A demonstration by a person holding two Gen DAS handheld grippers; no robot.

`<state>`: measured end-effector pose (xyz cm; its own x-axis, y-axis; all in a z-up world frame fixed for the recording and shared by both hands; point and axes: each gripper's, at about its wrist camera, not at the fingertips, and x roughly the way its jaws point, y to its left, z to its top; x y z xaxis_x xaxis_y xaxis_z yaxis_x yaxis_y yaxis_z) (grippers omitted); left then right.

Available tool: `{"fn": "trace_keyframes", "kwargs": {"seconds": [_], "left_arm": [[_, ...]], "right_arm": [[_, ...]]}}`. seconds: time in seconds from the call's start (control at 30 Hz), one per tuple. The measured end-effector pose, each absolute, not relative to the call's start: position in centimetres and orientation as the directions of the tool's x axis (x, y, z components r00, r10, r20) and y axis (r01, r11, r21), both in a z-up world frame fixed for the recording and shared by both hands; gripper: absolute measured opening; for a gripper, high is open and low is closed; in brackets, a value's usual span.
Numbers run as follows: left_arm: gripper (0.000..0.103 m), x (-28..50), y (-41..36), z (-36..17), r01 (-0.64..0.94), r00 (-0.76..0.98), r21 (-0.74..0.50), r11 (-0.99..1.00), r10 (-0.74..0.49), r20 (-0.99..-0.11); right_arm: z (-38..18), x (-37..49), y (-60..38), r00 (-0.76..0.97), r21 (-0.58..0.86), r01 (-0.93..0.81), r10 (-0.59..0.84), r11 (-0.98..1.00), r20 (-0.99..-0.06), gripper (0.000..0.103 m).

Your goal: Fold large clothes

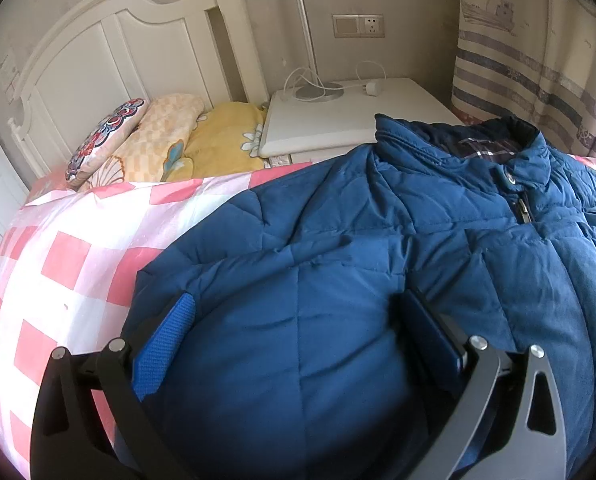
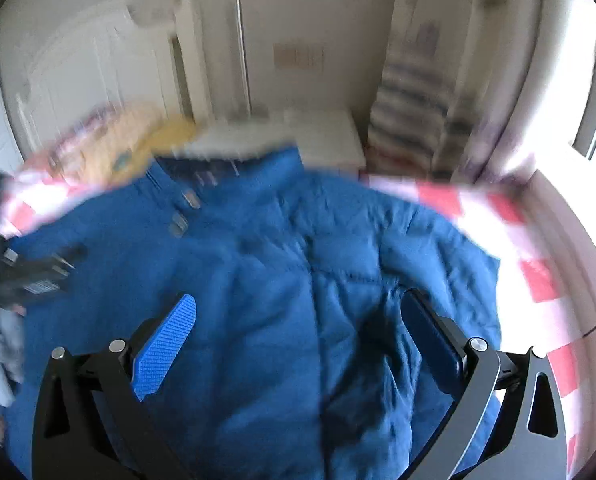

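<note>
My left claw (image 1: 294, 336) spread wide above the blue jacket (image 1: 378, 248), gripping nothing; my right claw (image 2: 298, 336) likewise wide and empty; jacket filling the frame centre, flat on the pink checked bedsheet (image 1: 66, 248)

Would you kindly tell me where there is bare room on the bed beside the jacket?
Bare pink-and-white checked bedsheet lies left of the blue quilted jacket, bordered by the stacked pillows at the headboard. Another strip lies on the jacket's window side. The white nightstand is crowded by a lamp base and cables.
</note>
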<state>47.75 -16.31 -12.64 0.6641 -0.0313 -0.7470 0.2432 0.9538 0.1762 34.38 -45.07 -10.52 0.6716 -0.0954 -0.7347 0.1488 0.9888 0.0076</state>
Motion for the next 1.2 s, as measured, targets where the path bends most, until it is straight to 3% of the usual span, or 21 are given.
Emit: {"fn": "trace_keyframes", "kwargs": {"seconds": [0.07,0.27,0.33,0.43,0.5,0.6,0.7,0.8,0.97,1.1,1.2], "left_arm": [[0.101,47.8,-16.3,-12.7,0.240,0.663,0.176,0.955,-0.029,-0.748],[0.101,47.5,-15.9,-12.4,0.240,0.661,0.170,0.956,-0.033,-0.749],[0.099,46.8,-15.1,-11.9,0.234,0.640,0.135,0.963,-0.048,-0.767],[0.096,42.2,-13.3,-9.2,0.267,0.656,-0.002,0.964,-0.184,-0.732],[0.098,39.0,-12.9,-8.3,0.316,0.660,-0.023,0.949,-0.237,-0.713],[0.101,35.0,-13.8,-9.8,0.362,0.641,0.039,0.931,-0.219,-0.735],[0.101,34.1,-14.5,-12.8,0.375,0.623,0.113,0.920,-0.160,-0.765],[0.101,33.7,-14.2,-11.8,0.349,0.623,0.109,0.931,-0.144,-0.769],[0.101,27.7,-12.0,-9.4,0.379,0.653,0.090,0.921,-0.197,-0.731],[0.101,25.0,-11.1,-12.1,0.395,0.605,0.153,0.906,-0.131,-0.785],[0.101,24.9,-9.8,-13.5,0.367,0.567,0.116,0.923,-0.123,-0.815]], "right_arm": [[-11.4,34.8,-45.8,0.676,0.067,0.130,-0.039,0.989,-0.736,0.099],[-11.0,34.6,-45.8,0.670,0.072,0.131,-0.035,0.989,-0.741,0.098],[-9.8,33.0,-45.8,0.671,0.049,0.183,-0.088,0.982,-0.736,0.098],[-7.3,29.3,-44.7,0.736,0.064,0.137,-0.059,0.988,-0.675,0.098],[-7.2,27.0,-43.4,0.742,0.026,0.090,-0.050,0.996,-0.669,0.098],[-10.1,26.7,-42.4,0.672,-0.029,0.056,-0.059,0.998,-0.738,0.099],[-11.5,26.7,-41.4,0.665,-0.116,0.062,-0.128,0.991,-0.736,0.099],[-10.9,25.7,-41.3,0.629,-0.073,0.113,-0.128,0.991,-0.767,0.099],[-10.3,20.4,-39.1,0.636,-0.042,0.029,-0.051,0.999,-0.770,0.098],[-13.6,18.5,-38.3,0.582,-0.041,-0.013,-0.026,0.999,-0.813,0.098],[-13.3,18.3,-38.2,0.570,-0.044,0.015,-0.045,0.999,-0.820,0.098]]}}
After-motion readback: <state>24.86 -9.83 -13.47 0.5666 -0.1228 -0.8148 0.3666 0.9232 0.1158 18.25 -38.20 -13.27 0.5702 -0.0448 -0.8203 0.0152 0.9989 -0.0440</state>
